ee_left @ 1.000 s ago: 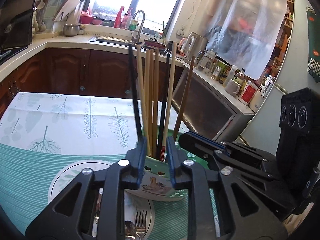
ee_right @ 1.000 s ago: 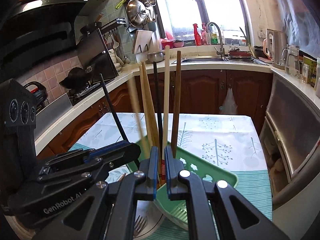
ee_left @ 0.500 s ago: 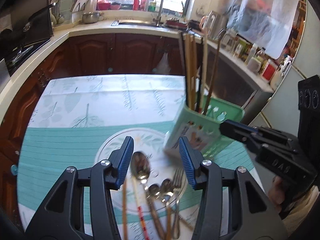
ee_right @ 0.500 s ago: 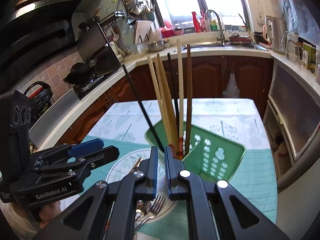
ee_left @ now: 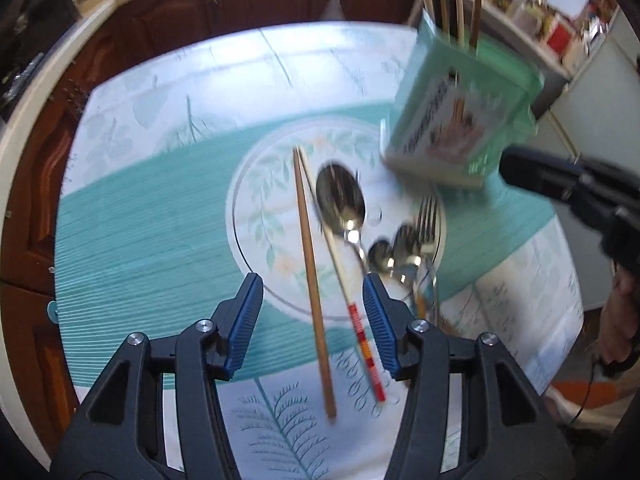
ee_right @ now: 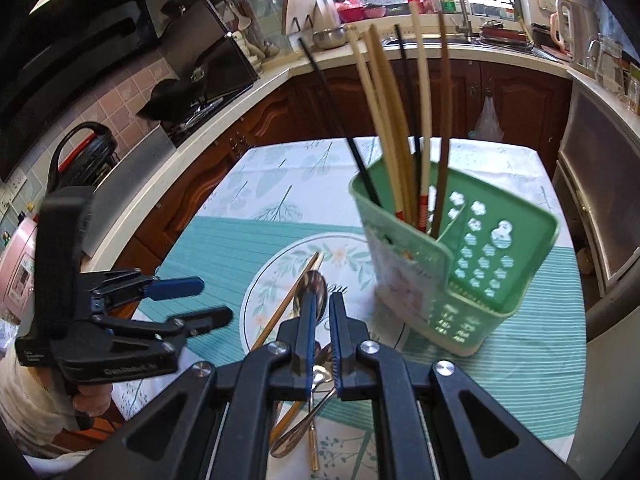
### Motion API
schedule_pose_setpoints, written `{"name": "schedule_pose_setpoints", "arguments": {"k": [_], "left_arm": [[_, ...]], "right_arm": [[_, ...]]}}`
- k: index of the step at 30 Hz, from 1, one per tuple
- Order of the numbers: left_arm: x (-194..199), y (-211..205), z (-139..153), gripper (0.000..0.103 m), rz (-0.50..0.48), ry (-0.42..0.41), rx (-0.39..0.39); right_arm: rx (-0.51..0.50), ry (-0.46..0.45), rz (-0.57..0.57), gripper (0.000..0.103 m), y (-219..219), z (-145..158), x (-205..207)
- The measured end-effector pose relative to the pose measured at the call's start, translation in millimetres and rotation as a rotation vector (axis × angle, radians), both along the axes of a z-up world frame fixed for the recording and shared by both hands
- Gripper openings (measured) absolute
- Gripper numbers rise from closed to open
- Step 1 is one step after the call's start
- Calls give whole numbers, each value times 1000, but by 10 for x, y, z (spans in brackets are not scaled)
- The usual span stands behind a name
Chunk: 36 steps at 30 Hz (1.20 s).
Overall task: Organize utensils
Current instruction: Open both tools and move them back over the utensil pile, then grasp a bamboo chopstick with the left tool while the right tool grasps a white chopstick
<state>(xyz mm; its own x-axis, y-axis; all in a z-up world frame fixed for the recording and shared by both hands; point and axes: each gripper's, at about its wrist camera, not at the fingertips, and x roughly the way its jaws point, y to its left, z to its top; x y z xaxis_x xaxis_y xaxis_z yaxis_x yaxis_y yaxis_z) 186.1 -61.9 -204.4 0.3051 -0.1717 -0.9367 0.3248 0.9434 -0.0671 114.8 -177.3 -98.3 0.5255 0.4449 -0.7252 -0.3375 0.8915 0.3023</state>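
A green utensil holder (ee_right: 460,264) with several chopsticks (ee_right: 384,120) stands on the table beside a floral plate (ee_left: 260,216); it also shows in the left wrist view (ee_left: 460,108). On the plate lie a wooden chopstick (ee_left: 310,276), a red-banded chopstick (ee_left: 352,304), a large spoon (ee_left: 340,200), small spoons (ee_left: 394,248) and a fork (ee_left: 426,220). My left gripper (ee_left: 312,320) is open above the two loose chopsticks. My right gripper (ee_right: 322,344) is shut and empty, above the spoons, left of the holder.
The table has a teal striped mat (ee_left: 140,240) over a leaf-print cloth (ee_right: 272,176). Wooden cabinets and the counter (ee_right: 500,60) with sink run behind. A stove (ee_right: 188,92) is at the left.
My left gripper dropped from beside the holder toward the plate and opened wide over the loose chopsticks. My right gripper stayed shut and drew back from the holder.
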Motion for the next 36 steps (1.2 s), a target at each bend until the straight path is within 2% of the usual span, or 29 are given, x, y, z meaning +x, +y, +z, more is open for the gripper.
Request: {"name": "schedule_pose_setpoints", "arguments": {"k": [2,6,10,17,23,25,28,36], "left_arm": [[22,-25,-143,48,-11,48,19],[143,-18,-345,31,-11,150,4],[247,-24,-440,29,-10,203,16],[438,-118,-597,29,-7,282,99],[552,-226,-613,26,-12,307,151],[627,-260,-621,16,-3,325,183],[697,-215,-622,5,10,344,183],[652,89,-643,5,15,360,196]], "right_arm": [[-10,11,11,7,51,-47,-25],[-28,46,26,7,128,-175,-52],[-28,81,33,7,165,-276,-63],[-22,105,50,7,208,-363,-74],[-11,112,54,7,222,-403,-74],[-10,117,53,7,215,-419,-78],[-6,127,55,7,211,-444,-71],[0,186,97,7,386,-485,10]]}}
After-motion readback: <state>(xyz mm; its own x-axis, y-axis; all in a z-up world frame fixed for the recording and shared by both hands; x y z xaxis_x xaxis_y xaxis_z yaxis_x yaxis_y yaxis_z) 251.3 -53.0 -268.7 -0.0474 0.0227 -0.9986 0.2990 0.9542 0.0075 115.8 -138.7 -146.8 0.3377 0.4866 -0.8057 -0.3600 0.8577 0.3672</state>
